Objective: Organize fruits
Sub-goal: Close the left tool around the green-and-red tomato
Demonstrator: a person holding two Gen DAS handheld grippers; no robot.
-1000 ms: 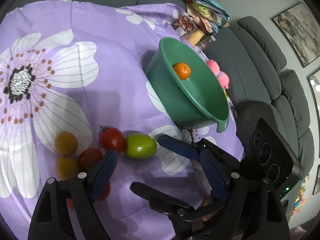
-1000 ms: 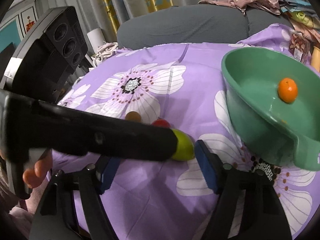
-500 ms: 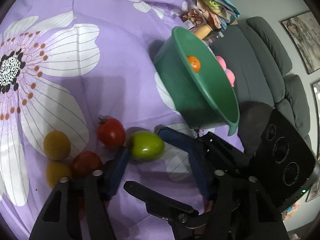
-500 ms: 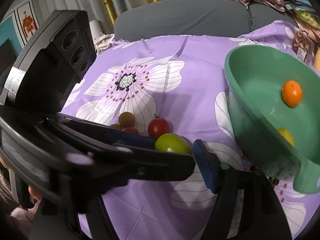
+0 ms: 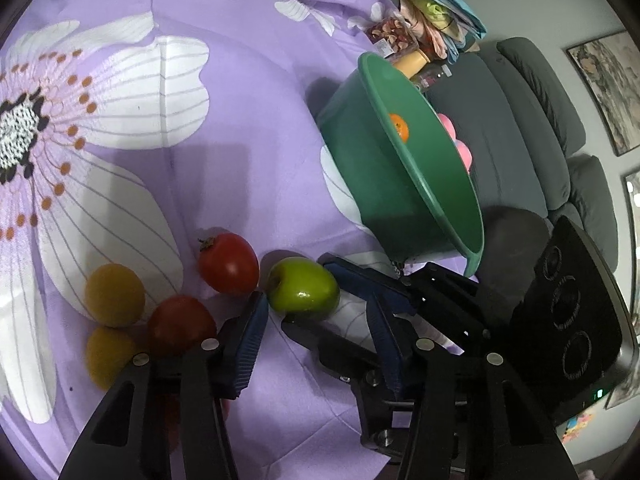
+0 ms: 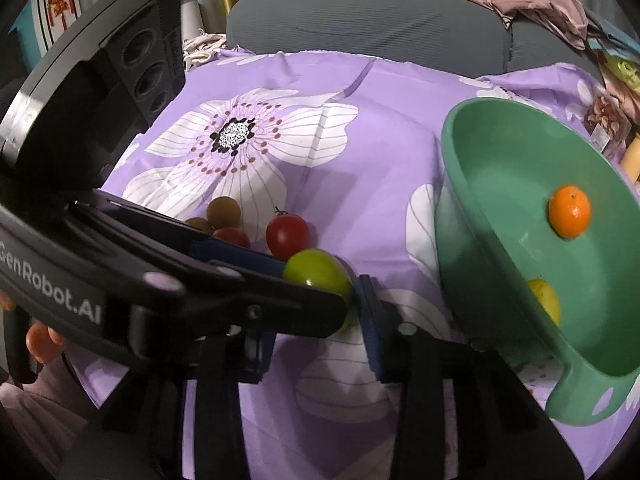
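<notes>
On the purple floral cloth, two yellow fruits and a red tomato cluster at the left, with a second red tomato beside them. The green apple lies just ahead of the left gripper, whose blue-padded jaws stand wide apart and grip nothing. The right gripper is spread too, the apple at its tips; contact cannot be told. To the right sits the green basin with an orange. Only the right wrist view shows a yellow fruit low inside the basin. There the left gripper's body hides part of the cluster.
</notes>
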